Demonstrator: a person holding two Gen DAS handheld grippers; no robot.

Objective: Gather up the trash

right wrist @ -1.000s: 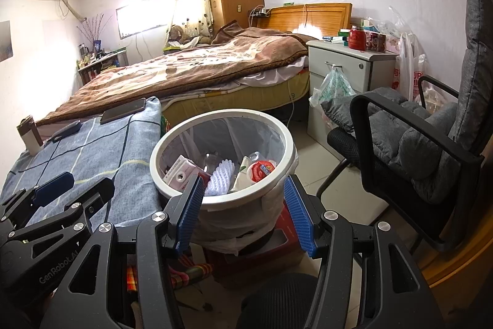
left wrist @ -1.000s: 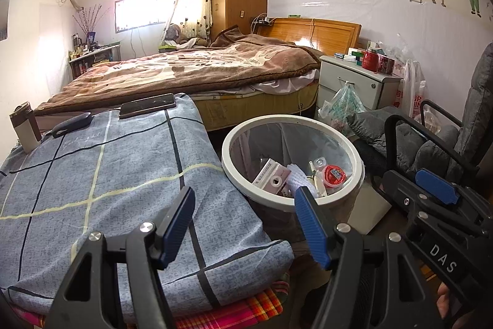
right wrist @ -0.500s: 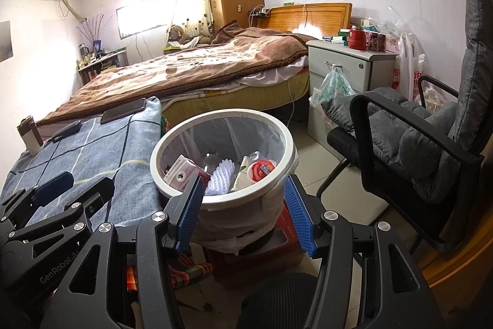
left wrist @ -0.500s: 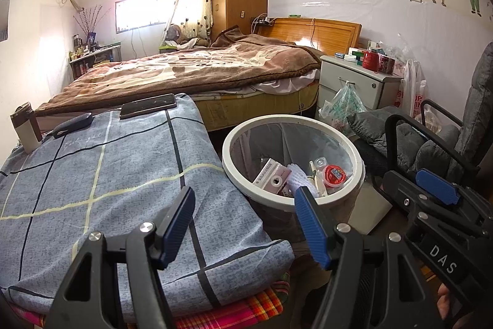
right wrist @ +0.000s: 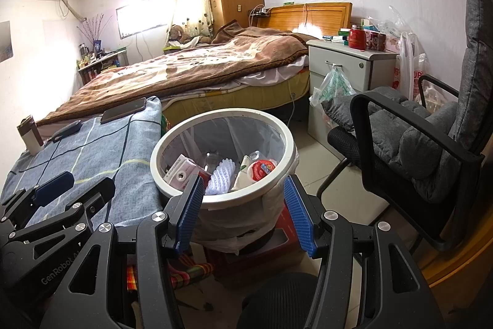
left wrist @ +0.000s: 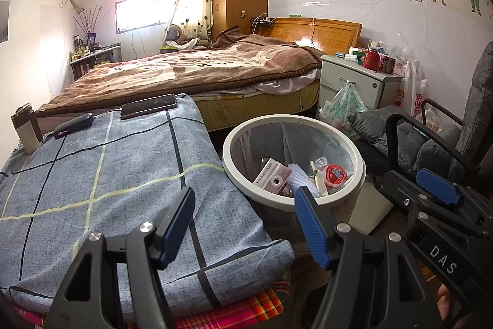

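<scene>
A round white-rimmed trash bin with a clear liner stands beside a table draped in a blue checked cloth. Inside lie a pink carton, a white crumpled item and a red-lidded cup. My left gripper is open and empty over the cloth's near corner, left of the bin. My right gripper is open and empty, just in front of the bin. Each gripper also shows in the other's view: the right one, the left one.
On the cloth's far edge lie a phone, a dark case and a cup. Behind stands a bed and a nightstand. A black armchair is on the right.
</scene>
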